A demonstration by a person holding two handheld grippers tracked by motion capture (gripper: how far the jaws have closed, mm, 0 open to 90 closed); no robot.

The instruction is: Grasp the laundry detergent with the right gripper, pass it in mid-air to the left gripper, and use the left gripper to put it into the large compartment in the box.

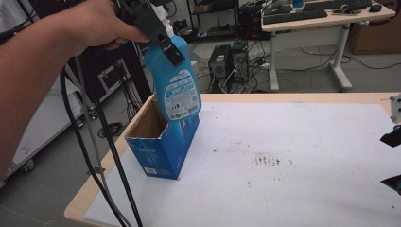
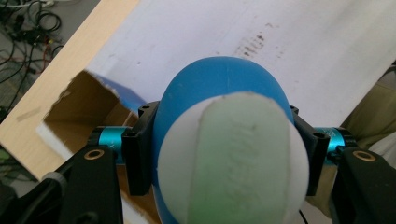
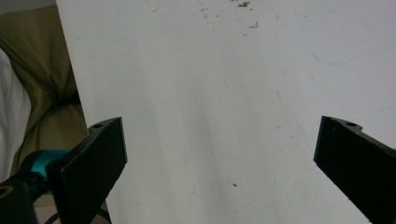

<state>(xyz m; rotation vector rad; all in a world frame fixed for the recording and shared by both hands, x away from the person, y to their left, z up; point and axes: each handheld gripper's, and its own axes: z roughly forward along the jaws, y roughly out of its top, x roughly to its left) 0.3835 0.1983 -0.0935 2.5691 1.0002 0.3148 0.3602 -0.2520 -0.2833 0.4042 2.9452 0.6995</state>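
Observation:
A blue spray bottle (image 1: pixel 176 82) with a white label hangs upright, its base just above the open top of a blue cardboard box (image 1: pixel 163 142) at the table's left side. My left gripper (image 1: pixel 158 33) is shut on the bottle's neck, held by a hand from the upper left. In the left gripper view the bottle (image 2: pixel 224 135) with its pale green and white cap sits between the jaws, and the box (image 2: pixel 88 107) opening lies below. My right gripper (image 1: pixel 392 156) is at the right edge of the high view, and my right gripper (image 3: pixel 219 158) stands wide open over bare white table.
The table has a white sheet (image 1: pixel 293 165) with brown stains (image 1: pixel 267 160) near its middle. Black cables (image 1: pixel 101 156) trail from the left gripper past the table's left edge. Beyond the table stand computer towers (image 1: pixel 229 64) and a desk (image 1: pixel 326 19).

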